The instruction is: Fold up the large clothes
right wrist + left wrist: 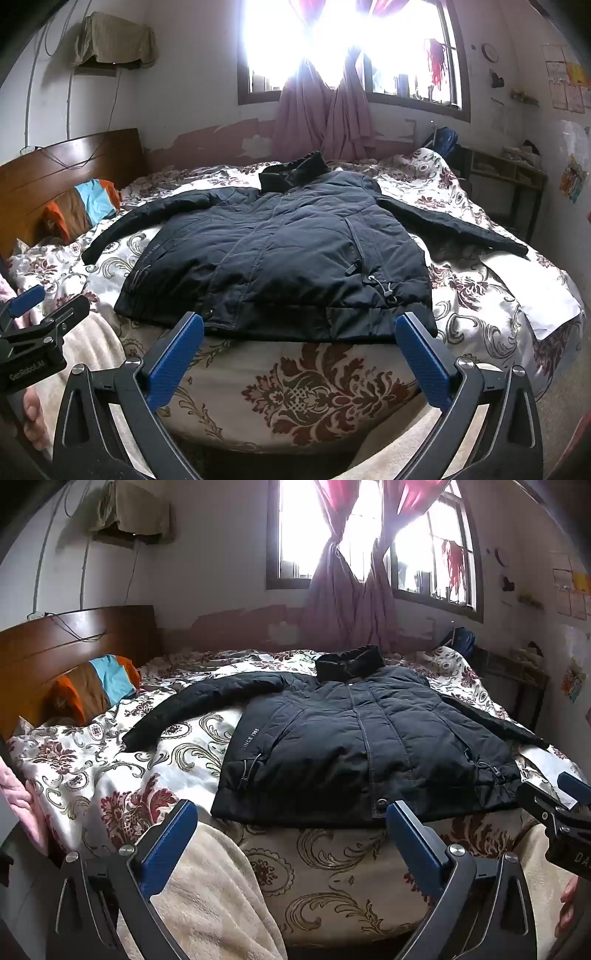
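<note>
A dark navy padded jacket [354, 738] lies spread front up on the bed, collar toward the window, both sleeves stretched out sideways. The right wrist view shows the same jacket [288, 258] filling the middle of the bed. My left gripper [291, 812] hovers open just short of the jacket's hem, nothing between its blue pads. My right gripper [299, 325] is also open in front of the hem, empty. Each gripper shows at the edge of the other's view: the right gripper [561, 805] and the left gripper [40, 306].
A floral quilt [110, 775] covers the bed. A wooden headboard [55, 646] and an orange, brown and blue pillow [96, 686] are at left. A cream fleece blanket [221, 893] hangs over the near edge. A small desk [509, 173] stands at right under the curtained window [332, 74].
</note>
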`<state>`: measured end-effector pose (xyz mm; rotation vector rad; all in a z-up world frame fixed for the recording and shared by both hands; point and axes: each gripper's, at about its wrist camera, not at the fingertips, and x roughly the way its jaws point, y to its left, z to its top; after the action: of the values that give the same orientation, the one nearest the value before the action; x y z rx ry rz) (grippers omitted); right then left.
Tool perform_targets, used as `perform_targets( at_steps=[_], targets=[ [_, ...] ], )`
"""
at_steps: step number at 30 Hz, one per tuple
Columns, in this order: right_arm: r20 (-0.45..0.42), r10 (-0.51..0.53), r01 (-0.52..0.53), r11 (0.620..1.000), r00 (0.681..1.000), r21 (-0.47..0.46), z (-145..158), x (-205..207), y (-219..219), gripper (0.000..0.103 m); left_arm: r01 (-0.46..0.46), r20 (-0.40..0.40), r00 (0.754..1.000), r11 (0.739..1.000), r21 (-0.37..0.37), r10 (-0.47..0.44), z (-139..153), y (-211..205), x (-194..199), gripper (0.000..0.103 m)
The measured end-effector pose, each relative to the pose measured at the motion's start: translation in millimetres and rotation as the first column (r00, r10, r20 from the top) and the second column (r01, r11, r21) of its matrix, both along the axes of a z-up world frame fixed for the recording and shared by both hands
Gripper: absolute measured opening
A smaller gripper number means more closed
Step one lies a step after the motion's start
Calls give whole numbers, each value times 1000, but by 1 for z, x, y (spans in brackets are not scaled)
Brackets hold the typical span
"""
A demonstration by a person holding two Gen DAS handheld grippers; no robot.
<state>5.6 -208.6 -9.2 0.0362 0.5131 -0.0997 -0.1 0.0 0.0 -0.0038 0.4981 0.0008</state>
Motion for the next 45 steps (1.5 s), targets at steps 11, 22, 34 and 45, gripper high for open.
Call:
perform_targets(
  at_steps=[11, 22, 34, 45],
  targets=[
    [-2, 1, -1, 1000, 1000, 2, 0, 1, 0, 102, -1, -1, 1000, 1000, 3, 1, 0, 0, 0, 103],
    [-5, -7, 7, 1000, 1000, -3, -1, 1, 0, 102, -1, -1, 1000, 1000, 3, 1, 0, 0, 0, 103],
    [-9, -10, 10, 1000, 1000, -4, -2, 1, 0, 102, 0, -1, 1000, 1000, 3, 0, 0, 0, 0, 103],
    [-10, -10, 10, 1000, 1000, -3, -3, 2, -1, 102, 0, -1, 1000, 1000, 4, 0, 0, 0, 0, 103]
  ],
)
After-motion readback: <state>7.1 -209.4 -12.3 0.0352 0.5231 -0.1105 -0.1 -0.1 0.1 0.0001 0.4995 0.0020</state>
